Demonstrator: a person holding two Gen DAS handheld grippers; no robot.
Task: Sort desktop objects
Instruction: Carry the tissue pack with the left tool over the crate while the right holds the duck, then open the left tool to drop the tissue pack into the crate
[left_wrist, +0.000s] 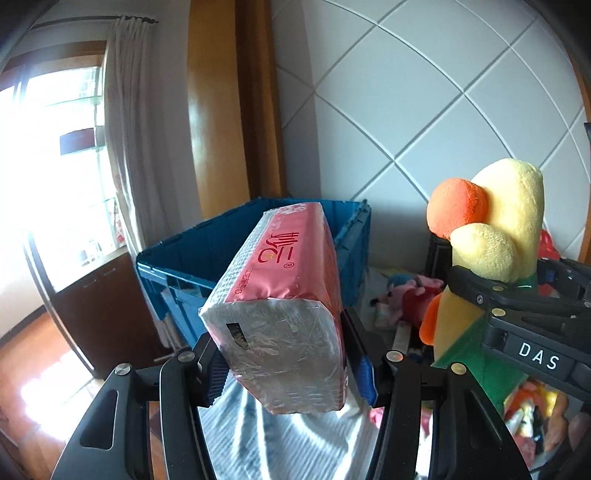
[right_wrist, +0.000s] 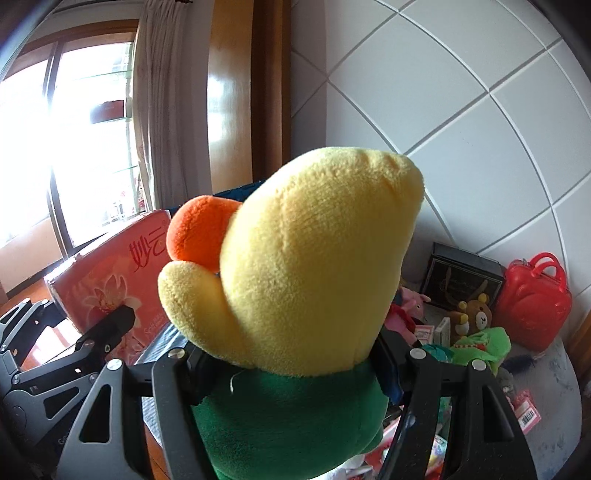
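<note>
My left gripper (left_wrist: 288, 373) is shut on a pink pack of tissues (left_wrist: 284, 295) and holds it in the air, pointing toward a blue crate (left_wrist: 177, 266) behind it. My right gripper (right_wrist: 295, 373) is shut on a yellow plush duck (right_wrist: 314, 258) with an orange beak and green clothes, also held up in the air. The duck (left_wrist: 509, 229) and the right gripper (left_wrist: 517, 306) show at the right of the left wrist view. The tissue pack (right_wrist: 114, 280) and the left gripper show at the left of the right wrist view.
The table under a grey striped cloth (left_wrist: 280, 443) holds several small toys: a pink plush (right_wrist: 406, 310), a brown bear (right_wrist: 476, 314), a green plush (right_wrist: 480, 347), a dark box (right_wrist: 461, 277) and a red bag (right_wrist: 532, 302). A tiled wall stands behind; a window is at left.
</note>
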